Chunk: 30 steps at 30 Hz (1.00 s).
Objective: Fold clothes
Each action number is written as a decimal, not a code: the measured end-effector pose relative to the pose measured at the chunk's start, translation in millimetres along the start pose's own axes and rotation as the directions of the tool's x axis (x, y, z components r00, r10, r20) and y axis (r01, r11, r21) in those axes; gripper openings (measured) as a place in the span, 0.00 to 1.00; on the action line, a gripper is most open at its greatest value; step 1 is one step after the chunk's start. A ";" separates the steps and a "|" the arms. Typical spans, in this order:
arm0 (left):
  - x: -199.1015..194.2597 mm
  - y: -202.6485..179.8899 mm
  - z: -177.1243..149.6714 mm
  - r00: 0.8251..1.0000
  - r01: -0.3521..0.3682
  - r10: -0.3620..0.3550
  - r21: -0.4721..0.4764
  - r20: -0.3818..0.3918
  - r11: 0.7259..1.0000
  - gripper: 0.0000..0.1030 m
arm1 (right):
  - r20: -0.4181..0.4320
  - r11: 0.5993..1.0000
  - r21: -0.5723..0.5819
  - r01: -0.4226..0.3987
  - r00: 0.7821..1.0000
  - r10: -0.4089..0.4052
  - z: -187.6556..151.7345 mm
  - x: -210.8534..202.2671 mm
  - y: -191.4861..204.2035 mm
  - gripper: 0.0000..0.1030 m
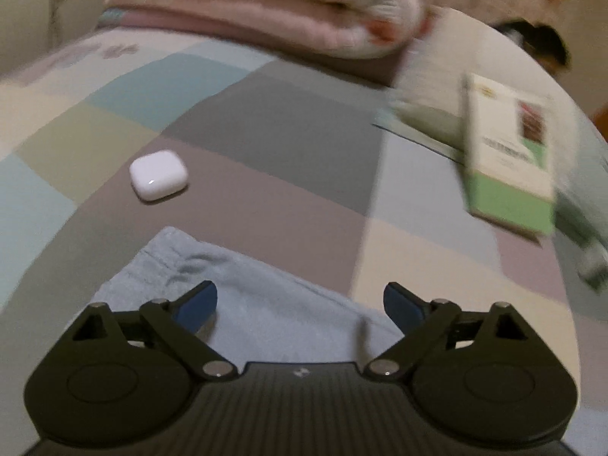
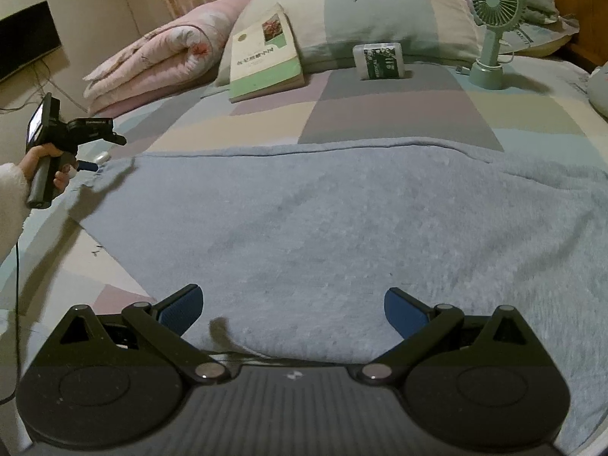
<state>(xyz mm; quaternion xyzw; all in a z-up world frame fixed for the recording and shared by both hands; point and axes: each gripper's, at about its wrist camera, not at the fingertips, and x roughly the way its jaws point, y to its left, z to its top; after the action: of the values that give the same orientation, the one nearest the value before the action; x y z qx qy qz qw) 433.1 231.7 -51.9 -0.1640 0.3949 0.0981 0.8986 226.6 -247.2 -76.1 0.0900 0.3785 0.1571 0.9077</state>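
A light blue fleece garment lies spread flat across the patchwork bed cover. My right gripper is open, its blue pads low over the garment's near edge with cloth between them. In the left wrist view one corner of the same garment lies under my left gripper, which is open, jaws wide apart. The right wrist view also shows the left gripper at the garment's far left corner, held by a hand in a white fluffy sleeve.
A white earbud case rests on the cover ahead of the left gripper. A green-and-white book, a small packet, a mint desk fan, a pillow and a folded pink quilt line the bed's far side.
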 end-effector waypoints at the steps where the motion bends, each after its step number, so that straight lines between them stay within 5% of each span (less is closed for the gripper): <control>1: -8.8 -4.2 -5.3 1.000 0.028 -0.028 0.022 -0.007 0.999 0.92 | 0.007 1.000 0.006 -0.006 1.000 0.006 0.3 -2.1 -1.0 1.00; 5: -12.6 -7.5 -30.5 0.990 0.125 -0.123 0.020 -0.071 0.992 0.92 | 0.010 0.999 0.030 -0.026 1.000 0.025 0.7 -2.7 -5.5 1.00; 11: -0.7 17.8 -55.3 0.998 -0.002 0.000 -0.034 -0.057 0.999 0.92 | -0.015 1.000 0.026 -0.010 1.000 0.010 -0.1 3.0 -7.5 1.00; 14: -7.1 29.0 -51.1 0.999 -0.050 0.046 -0.154 -0.027 0.987 0.92 | -0.013 1.000 0.005 0.016 1.000 -0.016 0.0 1.9 -7.9 1.00; 17: -8.3 28.0 -46.4 0.999 -0.037 0.033 -0.171 -0.026 0.985 0.92 | -0.005 1.000 0.004 0.024 1.000 -0.024 -0.1 0.8 -9.2 1.00; 23: 0.6 34.3 -45.4 0.988 -0.152 0.152 -0.183 -0.015 0.971 0.90 | -0.007 1.000 -0.004 0.029 1.000 -0.029 -0.8 3.2 -9.0 1.00; 30: -6.6 12.5 -33.9 0.994 -0.092 0.098 -0.098 0.053 0.991 0.92 | -0.011 0.999 -0.016 0.037 0.999 -0.037 -1.8 6.4 -8.3 1.00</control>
<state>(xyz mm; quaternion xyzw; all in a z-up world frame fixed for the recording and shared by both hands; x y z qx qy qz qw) 401.9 230.3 -71.3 -0.1849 0.3710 0.1643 0.8951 231.4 -252.7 -83.9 0.0752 0.3838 0.1438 0.9091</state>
